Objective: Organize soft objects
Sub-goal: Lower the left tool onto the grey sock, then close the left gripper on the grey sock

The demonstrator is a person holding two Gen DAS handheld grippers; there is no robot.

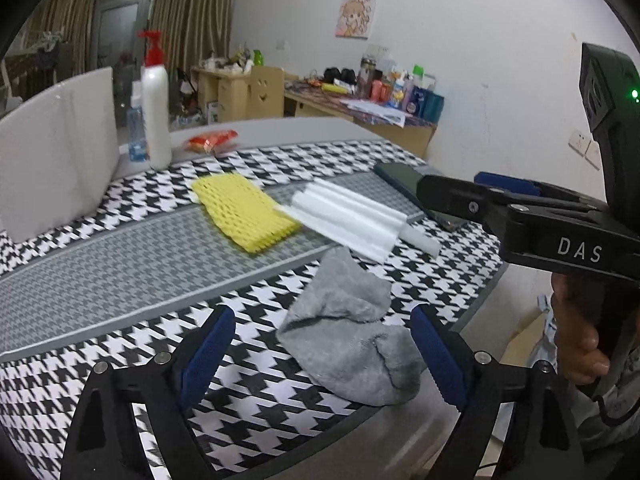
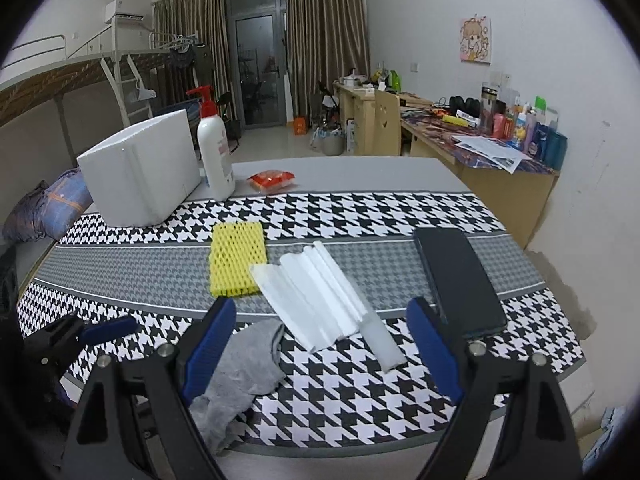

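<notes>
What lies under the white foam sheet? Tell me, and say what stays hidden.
The white foam sheet overlaps a corner of the yellow foam net and a translucent strip poking out beneath, all on the houndstooth cloth. Whatever else it covers cannot be seen.

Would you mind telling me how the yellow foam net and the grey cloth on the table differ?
The yellow foam net lies flat and rectangular; the grey cloth is crumpled and irregular. The net has an open mesh; the cloth looks fluffy and solid. The net lies farther back on the grey band; the cloth sits at the near edge. Both lie untouched on the houndstooth table cover.

Both tongs, left point(image 1: 322, 354) and right point(image 2: 320, 350), agape, empty, angled downward.
</notes>
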